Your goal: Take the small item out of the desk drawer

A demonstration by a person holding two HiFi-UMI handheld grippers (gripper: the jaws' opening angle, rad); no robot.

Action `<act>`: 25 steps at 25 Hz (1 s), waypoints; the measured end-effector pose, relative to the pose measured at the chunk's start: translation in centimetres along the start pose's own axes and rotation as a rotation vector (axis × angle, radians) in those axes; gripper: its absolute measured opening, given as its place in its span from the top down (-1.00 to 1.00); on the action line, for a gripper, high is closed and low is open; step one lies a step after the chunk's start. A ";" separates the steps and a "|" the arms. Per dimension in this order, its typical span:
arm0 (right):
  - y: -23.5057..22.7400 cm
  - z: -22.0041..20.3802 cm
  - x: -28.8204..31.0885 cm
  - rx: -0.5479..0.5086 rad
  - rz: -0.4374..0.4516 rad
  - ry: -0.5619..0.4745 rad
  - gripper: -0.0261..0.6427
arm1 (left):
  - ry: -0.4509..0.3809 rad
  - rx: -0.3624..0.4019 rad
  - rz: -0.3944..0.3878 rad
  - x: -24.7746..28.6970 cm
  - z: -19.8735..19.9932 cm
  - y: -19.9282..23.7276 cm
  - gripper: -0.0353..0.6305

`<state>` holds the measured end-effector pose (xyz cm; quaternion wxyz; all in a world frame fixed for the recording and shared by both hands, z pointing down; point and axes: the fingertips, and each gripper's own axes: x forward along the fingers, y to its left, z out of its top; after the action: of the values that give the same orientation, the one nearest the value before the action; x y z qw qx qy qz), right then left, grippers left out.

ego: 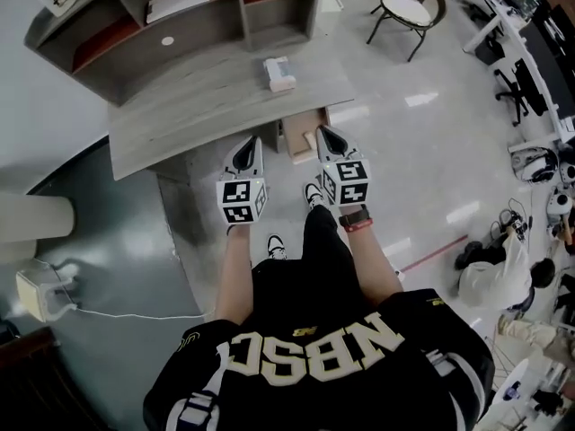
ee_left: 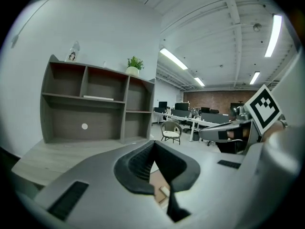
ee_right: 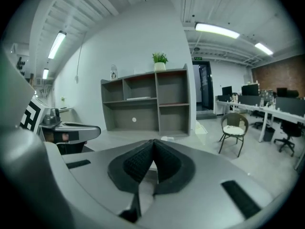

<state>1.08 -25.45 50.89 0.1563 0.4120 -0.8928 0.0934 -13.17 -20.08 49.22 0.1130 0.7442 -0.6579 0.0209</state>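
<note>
I stand at a grey desk (ego: 207, 106) with both grippers held out in front of me. Under the desk's right end a brown drawer (ego: 299, 137) stands pulled open. My left gripper (ego: 249, 153) hovers left of the drawer, its jaws shut and empty. My right gripper (ego: 327, 139) is over the drawer's right side, also shut with nothing held. In the left gripper view, below the closed left gripper (ee_left: 153, 144), the drawer's brown inside (ee_left: 157, 181) shows with a small pale item (ee_left: 164, 191) lying in it. The right gripper (ee_right: 153, 142) points at the shelf unit.
A shelf unit (ego: 180, 16) stands on the desk's back, with a potted plant (ee_left: 135, 64) on top. A small white box (ego: 278, 73) lies on the desk. A wicker chair (ego: 409, 7) stands to the right. Office desks and a crouched person (ego: 503, 277) are further right.
</note>
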 end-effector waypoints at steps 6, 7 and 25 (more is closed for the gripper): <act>-1.2 -4.7 4.2 -0.007 0.053 0.126 0.91 | 0.067 -0.030 0.019 2.3 -3.0 0.5 0.85; -1.2 -5.5 4.7 -0.008 0.064 0.149 0.91 | 0.080 -0.033 0.016 2.3 -3.5 0.4 0.85; -1.9 -14.7 8.6 -0.020 0.181 0.373 0.53 | 0.194 -0.089 0.072 3.0 -9.0 1.9 0.85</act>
<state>0.25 -28.46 67.75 0.3141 0.3040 -0.8826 0.1729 -13.54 -21.41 58.80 0.2081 0.7088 -0.6706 0.0676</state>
